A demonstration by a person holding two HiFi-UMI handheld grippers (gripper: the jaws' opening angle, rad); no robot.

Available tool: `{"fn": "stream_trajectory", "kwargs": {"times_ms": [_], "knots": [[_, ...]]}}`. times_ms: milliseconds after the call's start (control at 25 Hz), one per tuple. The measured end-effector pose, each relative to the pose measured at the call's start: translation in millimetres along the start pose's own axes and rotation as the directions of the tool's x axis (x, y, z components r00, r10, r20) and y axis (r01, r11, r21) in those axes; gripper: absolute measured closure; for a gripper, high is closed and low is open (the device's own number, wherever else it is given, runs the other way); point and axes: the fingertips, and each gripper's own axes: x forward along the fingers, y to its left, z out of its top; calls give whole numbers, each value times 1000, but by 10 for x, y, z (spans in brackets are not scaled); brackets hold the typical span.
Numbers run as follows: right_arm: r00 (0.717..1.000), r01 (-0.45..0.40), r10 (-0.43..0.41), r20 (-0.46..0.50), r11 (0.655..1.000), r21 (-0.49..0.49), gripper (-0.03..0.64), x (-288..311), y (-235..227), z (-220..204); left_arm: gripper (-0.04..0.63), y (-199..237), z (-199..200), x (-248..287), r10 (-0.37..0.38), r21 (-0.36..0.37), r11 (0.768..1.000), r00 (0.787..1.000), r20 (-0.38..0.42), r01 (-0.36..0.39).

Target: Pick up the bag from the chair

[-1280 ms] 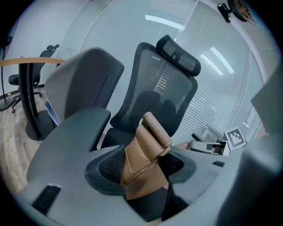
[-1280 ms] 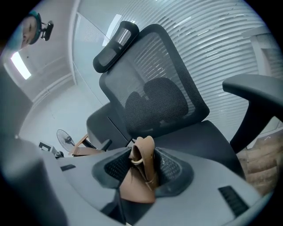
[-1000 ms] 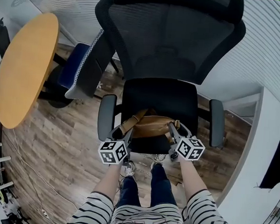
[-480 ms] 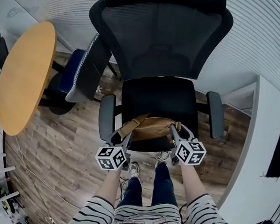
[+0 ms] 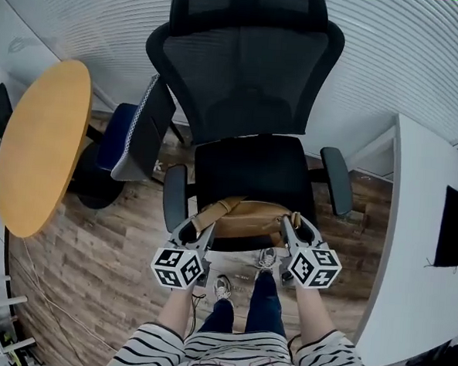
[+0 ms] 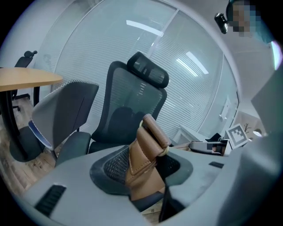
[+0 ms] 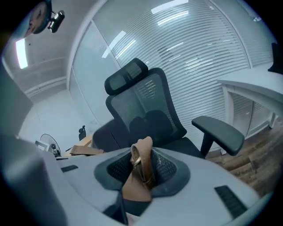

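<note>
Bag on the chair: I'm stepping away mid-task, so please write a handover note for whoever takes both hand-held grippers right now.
Left hand-held gripper: jaws closed on the strap of the bag.
Right hand-held gripper: jaws closed on a leather fold at the bag's other end.
Bag: at the front edge of the chair seat, between the two grippers.
Done: both grips made.
Left: lift it clear of the seat. I can't tell whether it already hangs free.
</note>
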Motion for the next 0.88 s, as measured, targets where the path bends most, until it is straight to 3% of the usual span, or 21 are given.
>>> {"fn": "stream_trajectory", "kwargs": {"times_ms": [320, 880], "knots": [[995, 57, -55, 88, 998, -15, 485, -624, 201, 272, 413, -397, 256, -323, -92, 48, 995, 995, 40, 90], [974, 102, -98, 202, 995, -14, 489, -1394, 589, 557, 417, -837, 645, -844, -196, 136, 973, 977, 78, 184]]}}
